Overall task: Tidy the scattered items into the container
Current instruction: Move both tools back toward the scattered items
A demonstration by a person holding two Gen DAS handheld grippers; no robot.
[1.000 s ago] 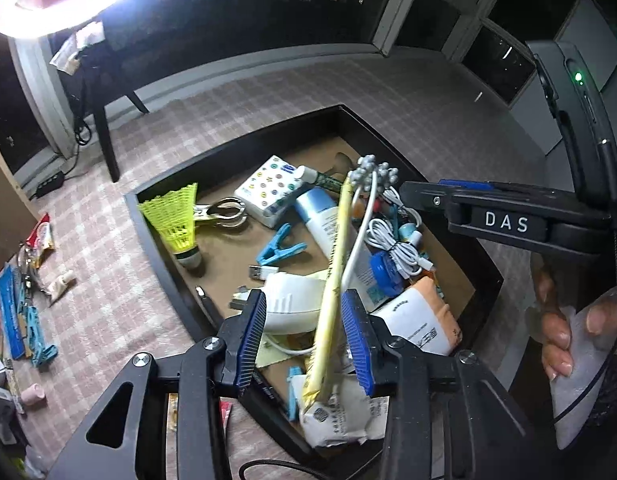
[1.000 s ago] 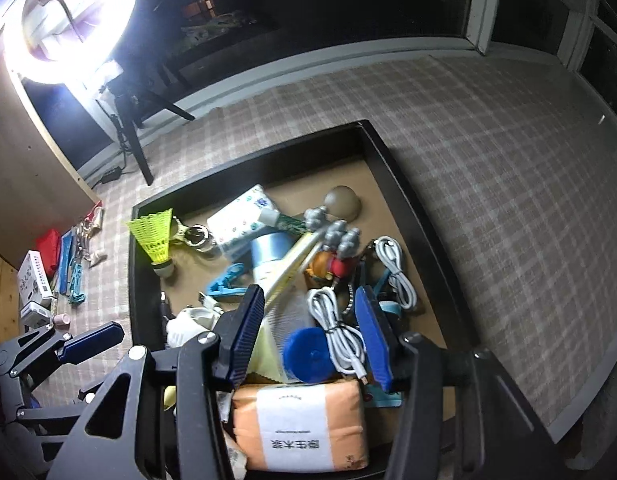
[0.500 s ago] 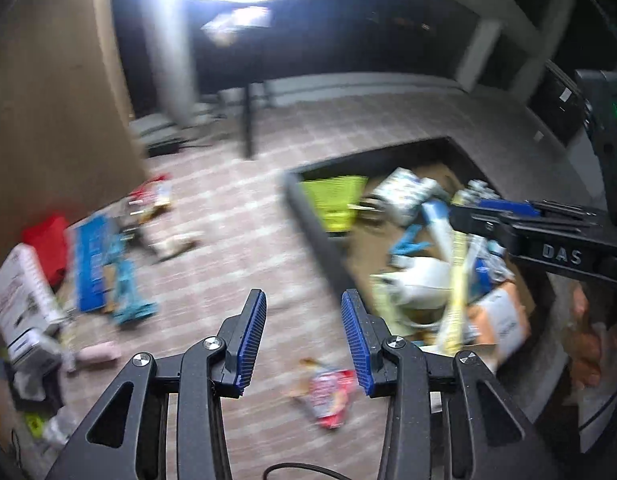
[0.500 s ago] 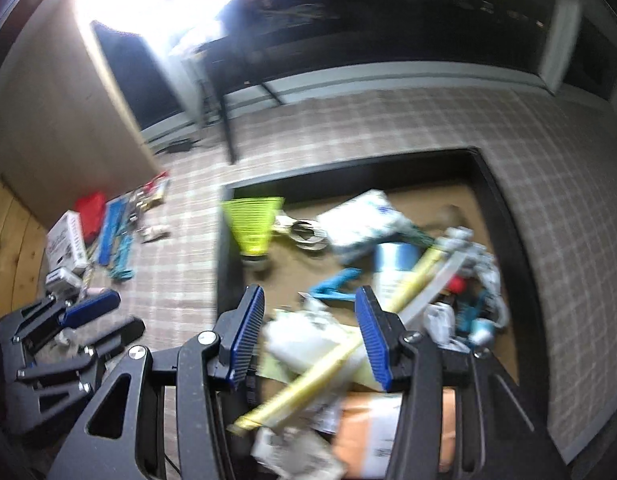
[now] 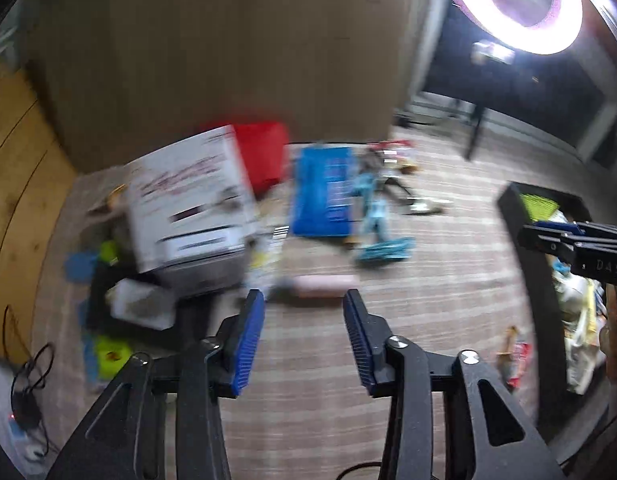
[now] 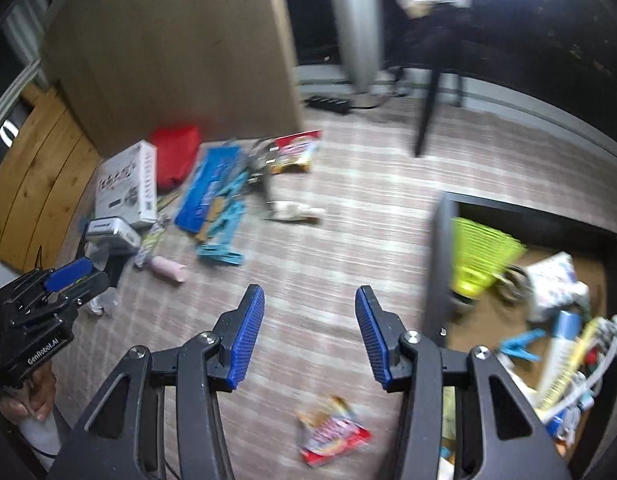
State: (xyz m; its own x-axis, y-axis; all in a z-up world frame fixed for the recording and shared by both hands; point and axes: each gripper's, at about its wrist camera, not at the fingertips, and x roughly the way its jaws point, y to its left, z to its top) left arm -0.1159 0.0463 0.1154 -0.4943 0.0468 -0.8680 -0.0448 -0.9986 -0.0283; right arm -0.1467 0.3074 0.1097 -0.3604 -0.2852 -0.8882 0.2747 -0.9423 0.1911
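The left gripper [image 5: 304,336] hangs above the checked cloth [image 5: 448,300] with its two blue pads spread apart and nothing between them. It points toward the pile of scattered items at the far left of the cloth. There, from left to right, lie a white box [image 5: 188,204], a red pouch [image 5: 264,152], a blue flat pack [image 5: 324,192] and some light blue clips [image 5: 378,228]. A pink tube [image 5: 324,285] lies just beyond the tips of the left gripper, not touching them. The picture is blurred, so small details cannot be told.

The right gripper [image 6: 310,332] is also released, its pads wide apart and empty, and it hovers over the bare cloth between the pile and the container. In its view the left gripper appears at the left edge, low and near the pink tube. A red and white snack packet [image 6: 332,434] lies on the cloth just under the right gripper, beside the black tray [image 6: 438,264]. The tray is to the right and holds a yellow-green shuttlecock [image 6: 478,260], a blue clip [image 6: 522,344], a white tube [image 6: 564,344] and other things.
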